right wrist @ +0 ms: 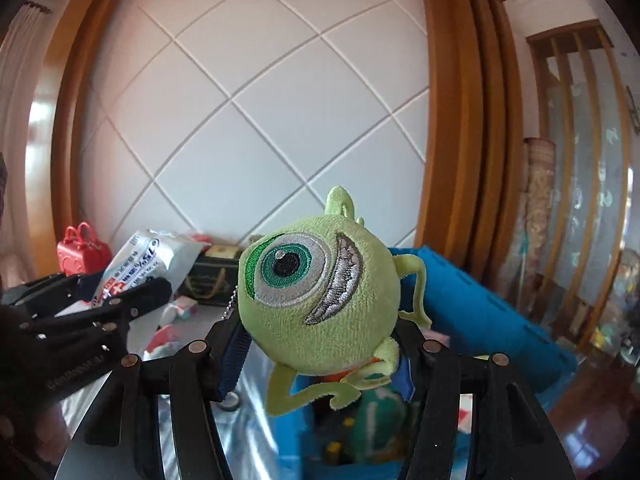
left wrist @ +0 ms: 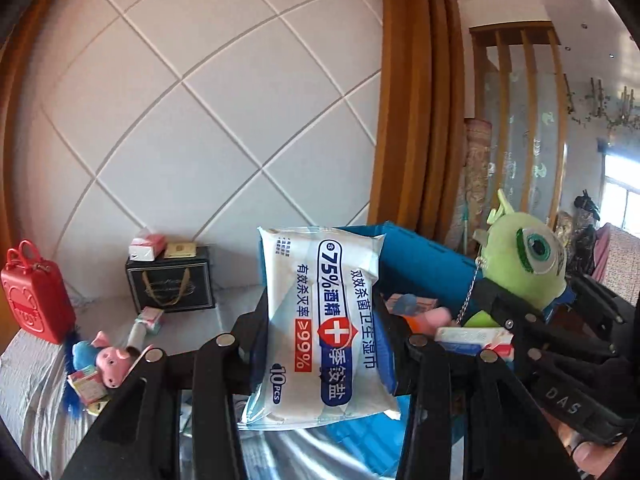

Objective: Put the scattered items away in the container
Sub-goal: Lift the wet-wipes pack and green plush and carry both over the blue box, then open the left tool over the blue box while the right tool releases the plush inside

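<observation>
A wipes pack [left wrist: 326, 320] printed "75%", "≥99%" and "10 PCS" among Chinese characters is clamped upright in the left gripper [left wrist: 320, 340], held above the near edge of the blue container [left wrist: 420, 256]. "DAS" is read on the right gripper [right wrist: 320, 344], whose fingers are closed on a green one-eyed plush toy [right wrist: 316, 296] raised over the same container. A pig plush [left wrist: 108, 356], a red case [left wrist: 36, 304] and a black gift box [left wrist: 170, 280] are seen toward the worktop's far left edge.

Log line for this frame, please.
left gripper: holds wipes pack | right gripper: holds green plush | both above blue bin
</observation>
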### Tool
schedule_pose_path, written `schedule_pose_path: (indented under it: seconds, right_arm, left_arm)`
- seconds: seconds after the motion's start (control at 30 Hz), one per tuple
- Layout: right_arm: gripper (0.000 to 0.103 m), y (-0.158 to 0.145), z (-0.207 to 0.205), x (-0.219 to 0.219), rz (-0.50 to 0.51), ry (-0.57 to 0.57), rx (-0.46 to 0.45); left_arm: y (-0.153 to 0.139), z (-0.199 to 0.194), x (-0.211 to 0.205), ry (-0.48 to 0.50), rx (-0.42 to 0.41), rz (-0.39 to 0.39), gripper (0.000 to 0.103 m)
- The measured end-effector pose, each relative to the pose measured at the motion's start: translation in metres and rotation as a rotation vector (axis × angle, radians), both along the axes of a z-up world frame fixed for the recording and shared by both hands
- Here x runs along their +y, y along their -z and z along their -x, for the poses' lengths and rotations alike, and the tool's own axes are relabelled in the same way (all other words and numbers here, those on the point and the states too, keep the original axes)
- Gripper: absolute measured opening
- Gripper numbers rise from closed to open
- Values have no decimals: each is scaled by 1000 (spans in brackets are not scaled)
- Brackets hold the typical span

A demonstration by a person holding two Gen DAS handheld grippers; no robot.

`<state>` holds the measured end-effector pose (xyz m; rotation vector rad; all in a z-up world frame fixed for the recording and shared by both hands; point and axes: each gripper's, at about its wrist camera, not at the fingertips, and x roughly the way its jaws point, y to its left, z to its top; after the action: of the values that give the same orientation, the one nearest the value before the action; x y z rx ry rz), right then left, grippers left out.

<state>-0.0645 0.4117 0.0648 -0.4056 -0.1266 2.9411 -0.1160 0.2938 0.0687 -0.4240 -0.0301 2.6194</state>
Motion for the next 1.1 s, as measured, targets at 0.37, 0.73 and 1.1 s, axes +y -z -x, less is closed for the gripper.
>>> schedule_pose_path:
  seconds: [0.37, 0.73, 1.1]
  right_arm:
    - [58, 5, 35, 206, -28, 18, -152]
    - [58, 76, 114, 291, 50, -92, -471]
    - [59, 94, 140, 300, 131, -117, -628]
  left_arm:
    - [-14, 44, 193, -29, -178, 136, 43]
    - [84, 112, 236, -120, -572, 307, 43]
    - [102, 107, 232, -140, -626, 335, 50]
